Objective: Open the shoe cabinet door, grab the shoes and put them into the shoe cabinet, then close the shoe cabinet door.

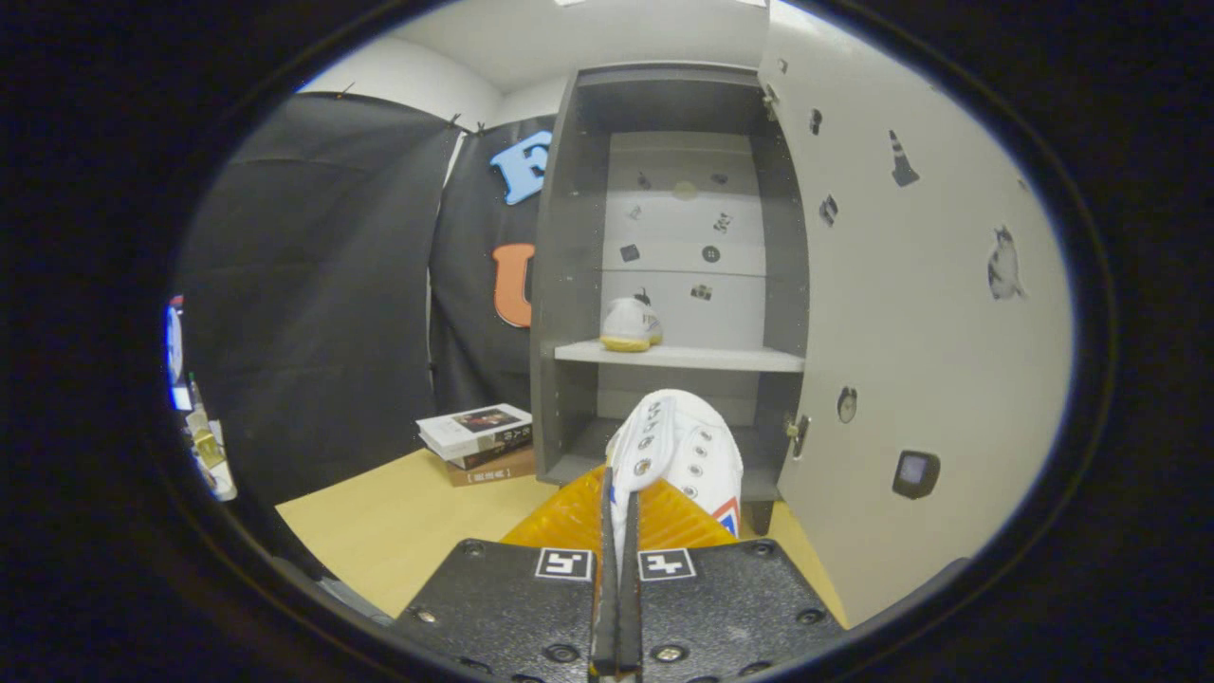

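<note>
With the claw (621, 517) clamped on the white sneaker's (675, 446) collar just ahead of the open shoe cabinet (569, 285), carry it level — onto the shelf (721, 358) beside the other sneaker (630, 324), clear of the door (929, 313).

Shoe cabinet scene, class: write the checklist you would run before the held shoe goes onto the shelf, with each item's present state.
1. Cabinet door swung open: ok.
2. Gripper shut on the white shoe, both fingers pinching its edge: ok.
3. Shelf has free room beside the first shoe: ok.
4. Path between shoe and cabinet opening unobstructed: ok.
5. Books lie left of the cabinet, off the path: ok.
6. Grip firm enough: cannot tell.
</note>
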### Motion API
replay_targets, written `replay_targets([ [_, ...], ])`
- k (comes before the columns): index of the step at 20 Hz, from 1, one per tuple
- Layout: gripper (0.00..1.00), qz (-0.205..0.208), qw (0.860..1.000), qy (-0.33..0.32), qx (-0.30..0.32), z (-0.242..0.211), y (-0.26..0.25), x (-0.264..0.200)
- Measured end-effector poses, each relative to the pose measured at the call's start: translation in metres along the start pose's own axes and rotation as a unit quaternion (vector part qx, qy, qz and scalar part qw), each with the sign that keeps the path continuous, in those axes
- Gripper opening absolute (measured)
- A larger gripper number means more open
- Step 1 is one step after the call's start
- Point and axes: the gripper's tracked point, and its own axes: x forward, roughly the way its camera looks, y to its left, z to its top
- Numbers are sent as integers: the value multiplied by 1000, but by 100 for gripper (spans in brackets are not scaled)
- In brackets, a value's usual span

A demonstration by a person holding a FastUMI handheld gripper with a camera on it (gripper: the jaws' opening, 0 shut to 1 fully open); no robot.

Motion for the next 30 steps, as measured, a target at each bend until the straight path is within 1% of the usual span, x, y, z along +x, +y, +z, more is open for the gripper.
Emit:
replay_targets([
  [2, 5, 4, 1000, -5, -3, 30, -1, -1],
  [4, 5, 0, 1000, -17, -21, 64, -7, -1],
  [9, 5, -37, 998, -37, -35, 135, -27, 13],
  [11, 5, -48, 997, -49, -30, 163, -33, 25],
  [13, 5, -64, 995, -62, -41, 185, -41, 41],
  [15, 5, -63, 994, -79, -37, 212, -42, 61],
  [17, 5, -52, 995, -82, -15, 229, -40, 80],
  [22, 4, -44, 995, -86, 2, 269, -56, 124],
  [24, 4, -50, 995, -86, 11, 274, -70, 146],
  [28, 4, -67, 996, -54, -17, 259, -101, 195],
  [30, 5, -83, 995, -34, -37, 246, -120, 220],
])
